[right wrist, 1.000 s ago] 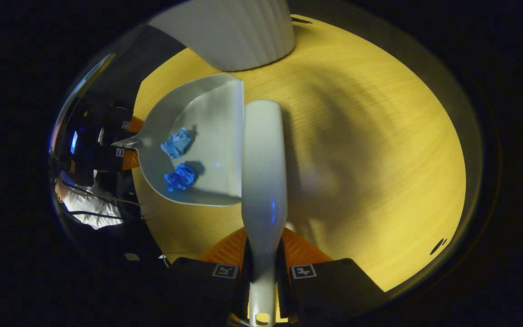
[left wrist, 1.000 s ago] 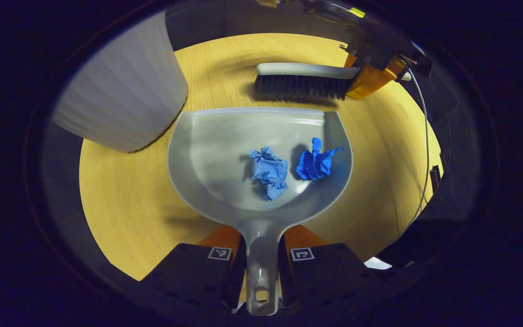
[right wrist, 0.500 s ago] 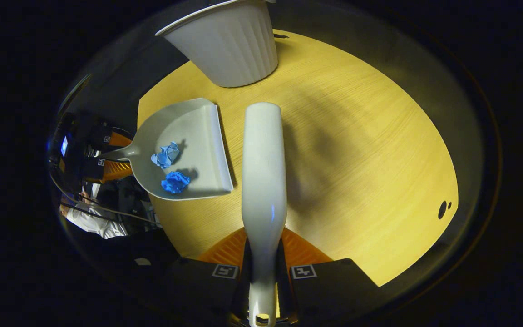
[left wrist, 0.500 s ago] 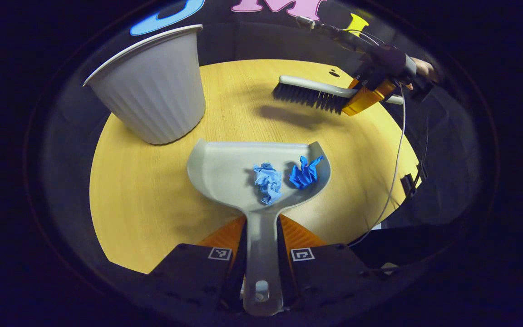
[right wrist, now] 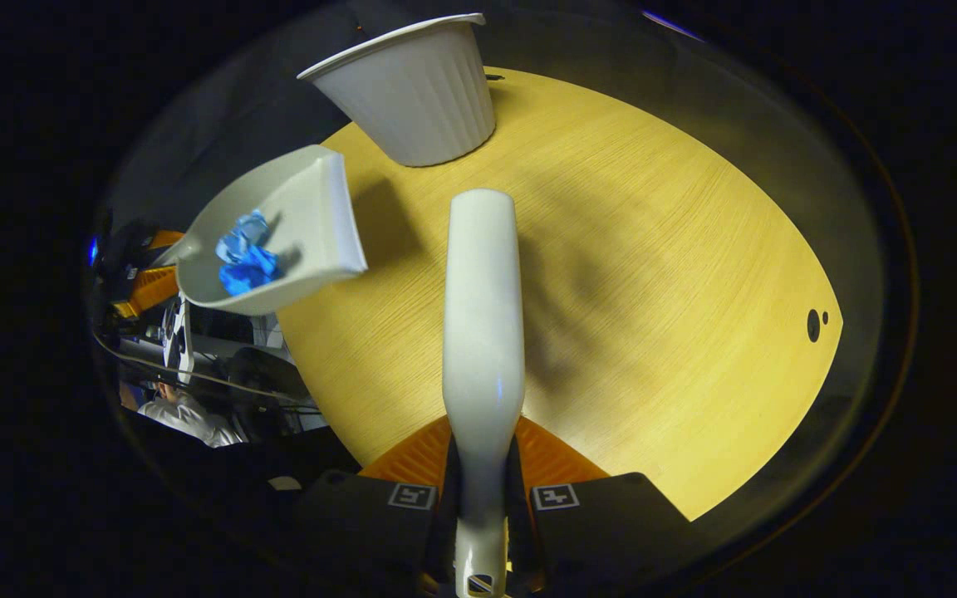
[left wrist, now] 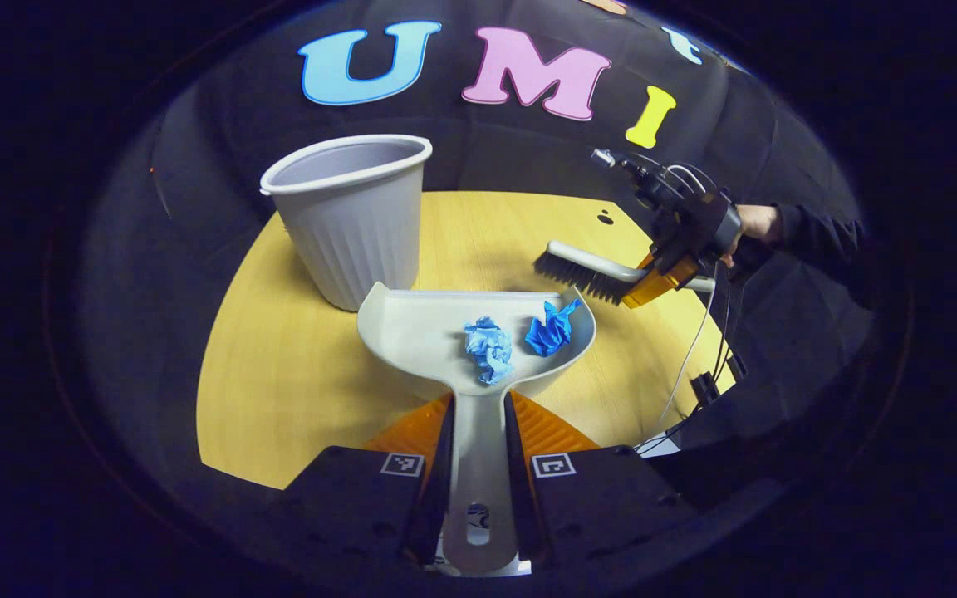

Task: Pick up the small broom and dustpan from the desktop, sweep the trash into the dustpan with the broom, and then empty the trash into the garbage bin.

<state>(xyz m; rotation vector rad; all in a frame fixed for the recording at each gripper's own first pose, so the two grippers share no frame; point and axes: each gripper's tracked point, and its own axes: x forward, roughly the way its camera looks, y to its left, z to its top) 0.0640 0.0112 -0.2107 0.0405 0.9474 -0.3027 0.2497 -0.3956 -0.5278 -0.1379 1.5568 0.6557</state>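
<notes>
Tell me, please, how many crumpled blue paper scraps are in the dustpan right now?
2. Both lie in the dustpan near its handle end: the paler blue scrap on the left, the darker blue scrap beside it on the right. None looks hidden.

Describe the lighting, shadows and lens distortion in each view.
Left gripper view: warm light on the table, dim wall behind; fisheye curves the table edge; dustpan and bin look sharp. Right gripper view: the broom casts a broad soft shadow rightward, the raised dustpan a shadow beneath; the edges fall dark.
</notes>
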